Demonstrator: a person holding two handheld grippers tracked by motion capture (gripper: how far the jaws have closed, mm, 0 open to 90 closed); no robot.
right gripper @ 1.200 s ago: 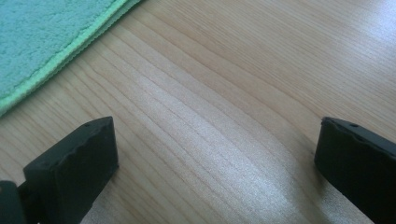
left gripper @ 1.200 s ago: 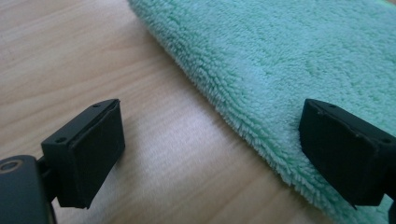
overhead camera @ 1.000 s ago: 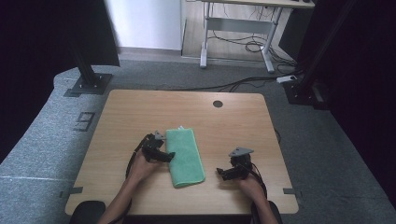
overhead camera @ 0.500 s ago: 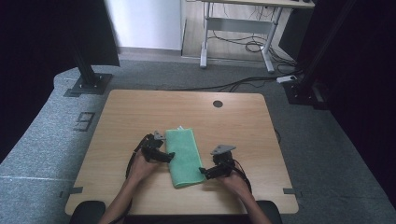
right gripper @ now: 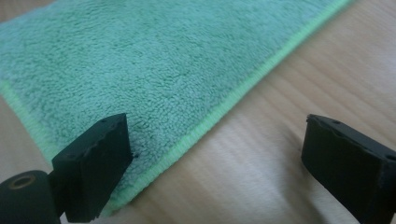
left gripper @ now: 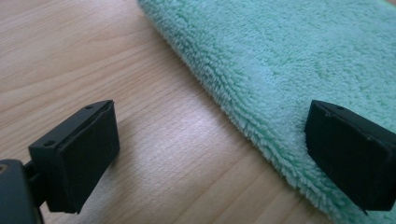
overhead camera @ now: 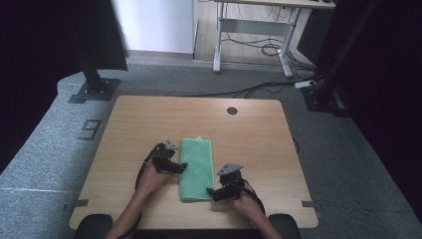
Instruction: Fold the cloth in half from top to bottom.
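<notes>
A folded green towel (overhead camera: 196,167) lies lengthwise on the wooden table (overhead camera: 259,144). My left gripper (overhead camera: 183,168) rests open at the towel's left edge. In the left gripper view (left gripper: 210,135) one jaw hovers over the plush towel (left gripper: 289,60) and the other over bare wood. My right gripper (overhead camera: 212,193) stands open at the towel's near right corner. Its jaws have just been closing a little. In the right gripper view (right gripper: 219,140) the stitched hem of the towel (right gripper: 154,60) runs between the jaws, and the pads do not press on it.
A round cable hole (overhead camera: 232,110) sits near the table's far edge. Beyond the table are grey carpet, a black stand foot (overhead camera: 94,89) at the left, a desk frame (overhead camera: 249,45) with cables, and another black stand base (overhead camera: 323,97) at the right.
My right gripper has moved left across the table to the towel's near right corner. The left gripper and the towel have stayed where they were.
</notes>
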